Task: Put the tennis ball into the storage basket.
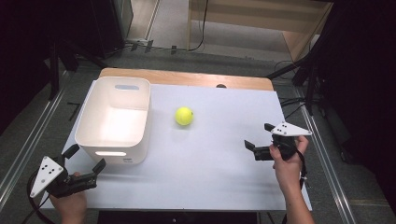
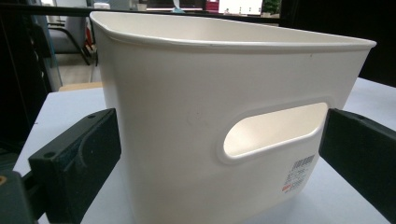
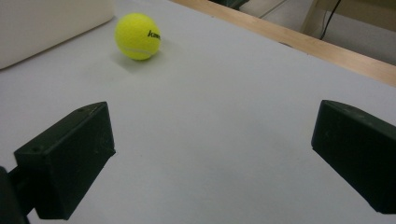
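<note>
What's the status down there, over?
Left gripper open, facing white bin. Right gripper open, empty, aimed at tennis ball. Bare table between them.

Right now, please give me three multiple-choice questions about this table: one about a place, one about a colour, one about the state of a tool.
1. Where does the ball lie?
A. inside the bin
B. on the table, right of the bin
C. between the jaws of the right tool

2. What colour is the bin?
A. white
B. blue
C. black

3. How does the left tool stand?
A. shut on the bin wall
B. shut on the ball
C. open, near the bin wall with the handle slot

Answers:
1 B: in the high view the ball rests on the sheet, apart from the bin and far from the right tool.
2 A: its walls show white in the high view and the left gripper view.
3 C: the left gripper view shows both jaws wide apart, with the wall between and ahead of them.
</note>
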`<state>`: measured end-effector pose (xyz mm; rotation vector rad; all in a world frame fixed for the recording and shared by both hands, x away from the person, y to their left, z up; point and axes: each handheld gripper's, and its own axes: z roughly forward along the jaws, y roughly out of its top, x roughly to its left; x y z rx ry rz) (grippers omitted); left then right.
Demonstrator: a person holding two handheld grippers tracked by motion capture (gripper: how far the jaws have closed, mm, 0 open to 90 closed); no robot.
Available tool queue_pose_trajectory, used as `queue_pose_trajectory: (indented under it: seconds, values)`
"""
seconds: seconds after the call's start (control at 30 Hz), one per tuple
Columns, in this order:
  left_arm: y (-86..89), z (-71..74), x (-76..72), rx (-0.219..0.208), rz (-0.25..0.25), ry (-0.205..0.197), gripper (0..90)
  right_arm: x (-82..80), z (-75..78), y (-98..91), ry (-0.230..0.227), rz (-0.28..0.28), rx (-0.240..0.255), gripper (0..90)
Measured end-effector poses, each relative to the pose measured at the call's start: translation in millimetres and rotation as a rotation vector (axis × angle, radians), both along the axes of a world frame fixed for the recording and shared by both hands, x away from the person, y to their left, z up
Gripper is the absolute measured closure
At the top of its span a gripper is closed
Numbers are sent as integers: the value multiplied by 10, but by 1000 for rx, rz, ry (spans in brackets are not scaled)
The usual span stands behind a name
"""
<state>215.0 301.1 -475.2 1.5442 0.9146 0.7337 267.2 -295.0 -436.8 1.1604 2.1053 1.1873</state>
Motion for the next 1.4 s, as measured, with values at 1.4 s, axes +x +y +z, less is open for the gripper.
queue_pose_trajectory:
  seconds: [1.4]
  values:
    - [-3,1,8,-5,-8,6,0,571,147,672,66,144,-79,0]
